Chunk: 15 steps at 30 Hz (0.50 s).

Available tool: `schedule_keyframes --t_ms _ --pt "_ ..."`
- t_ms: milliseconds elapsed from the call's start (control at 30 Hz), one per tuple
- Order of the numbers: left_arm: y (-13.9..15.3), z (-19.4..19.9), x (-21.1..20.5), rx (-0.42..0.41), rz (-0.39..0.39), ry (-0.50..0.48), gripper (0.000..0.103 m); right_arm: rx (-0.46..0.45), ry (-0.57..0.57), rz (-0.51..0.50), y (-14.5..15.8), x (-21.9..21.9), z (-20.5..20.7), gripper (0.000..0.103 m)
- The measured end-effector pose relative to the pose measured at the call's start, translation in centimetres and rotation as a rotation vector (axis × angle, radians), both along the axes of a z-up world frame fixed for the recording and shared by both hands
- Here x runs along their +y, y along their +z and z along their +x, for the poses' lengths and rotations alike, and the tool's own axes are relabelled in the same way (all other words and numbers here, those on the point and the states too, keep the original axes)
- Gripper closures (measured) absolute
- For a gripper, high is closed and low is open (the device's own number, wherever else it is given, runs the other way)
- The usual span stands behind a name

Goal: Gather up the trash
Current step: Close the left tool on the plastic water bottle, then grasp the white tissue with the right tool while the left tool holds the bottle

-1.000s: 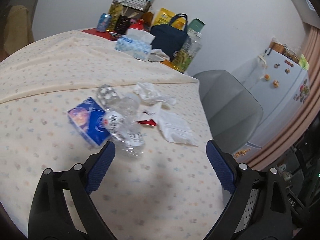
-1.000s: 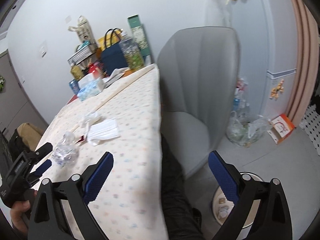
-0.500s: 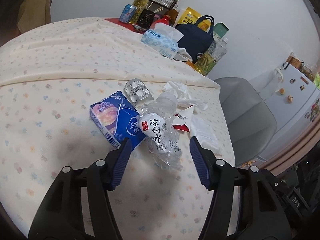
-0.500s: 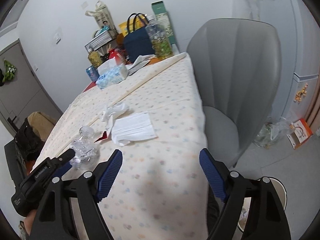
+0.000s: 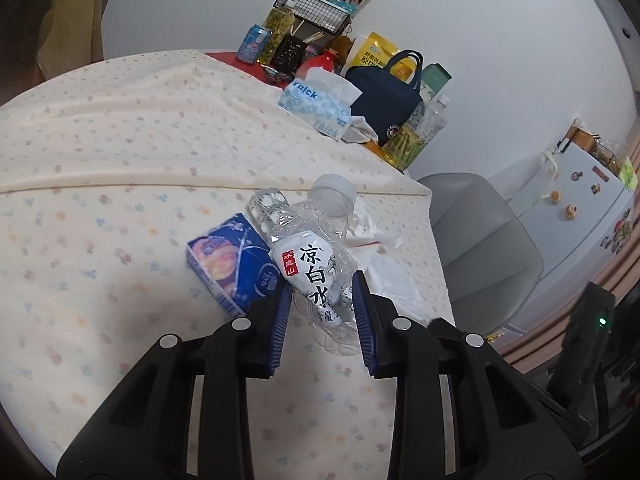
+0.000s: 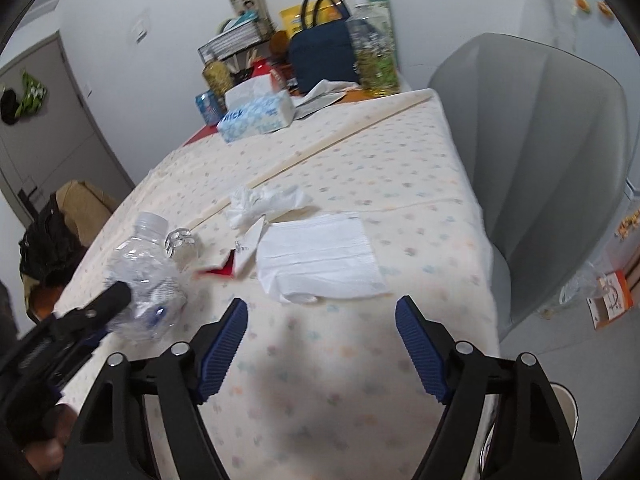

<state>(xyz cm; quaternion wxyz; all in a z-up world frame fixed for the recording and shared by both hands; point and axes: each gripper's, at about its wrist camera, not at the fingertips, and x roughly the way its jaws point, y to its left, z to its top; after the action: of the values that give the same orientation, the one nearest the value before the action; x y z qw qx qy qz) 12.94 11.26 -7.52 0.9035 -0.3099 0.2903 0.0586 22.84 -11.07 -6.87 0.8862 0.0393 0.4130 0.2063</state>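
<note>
A crushed clear water bottle (image 5: 316, 248) with a white label lies on the floral tablecloth (image 5: 120, 184). My left gripper (image 5: 320, 284) is closing on the bottle's lower half, and both blue pads touch its sides. Left of the bottle lies a blue box (image 5: 234, 264), behind it a blister pack (image 5: 266, 204). The right wrist view shows the bottle (image 6: 140, 268), a left finger (image 6: 116, 292), a red-white wrapper (image 6: 236, 258), a crumpled tissue (image 6: 264, 200) and a flat white napkin (image 6: 320, 256). My right gripper (image 6: 320, 304) hovers just short of the napkin, jaws wide but closing, nothing between them.
At the table's far end stand a tissue box (image 6: 256, 114), a navy bag (image 6: 324, 56), bottles and a wire basket. A grey chair (image 6: 540, 140) stands at the table's right edge. A plastic bag (image 6: 580, 284) lies on the floor beyond it. A white fridge (image 5: 580, 216) stands behind the chair.
My left gripper came forward and its jaws closed from wide apart onto the bottle. My right gripper swung from the chair side over the table toward the napkin, jaws narrowing a little.
</note>
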Motion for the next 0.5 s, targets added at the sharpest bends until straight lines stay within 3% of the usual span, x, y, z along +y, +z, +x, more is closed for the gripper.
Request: schedule_keyframes --t_ms 133,200,233,267,433,500 --pt "-0.2 -0.8 1.4 0.014 -0.003 0.028 0.072 -0.001 0.024 -0.029 -0.6 1.9 1.0 0.036" --pt "-0.4 -1.1 1.9 0.021 -0.003 0.038 0.072 0.016 0.032 -0.045 -1.2 2.6 1.6 0.044" --pt "-0.4 -1.3 2.1 0.022 -0.004 0.041 0.072 0.037 0.034 -0.056 -1.7 2.8 2.0 0.057" --pt "-0.4 -1.5 2.3 0.02 -0.007 0.04 0.072 0.057 0.036 -0.062 -2.2 3.0 2.2 0.078" --pt "0.0 -1.8 1.9 -0.006 -0.013 0.023 0.072 0.039 0.063 -0.033 -1.3 2.4 0.3 0.091" --pt "0.2 -1.7 1.3 -0.018 -0.02 0.003 0.072 0.028 0.055 -0.014 -0.6 1.4 -0.9 0.092"
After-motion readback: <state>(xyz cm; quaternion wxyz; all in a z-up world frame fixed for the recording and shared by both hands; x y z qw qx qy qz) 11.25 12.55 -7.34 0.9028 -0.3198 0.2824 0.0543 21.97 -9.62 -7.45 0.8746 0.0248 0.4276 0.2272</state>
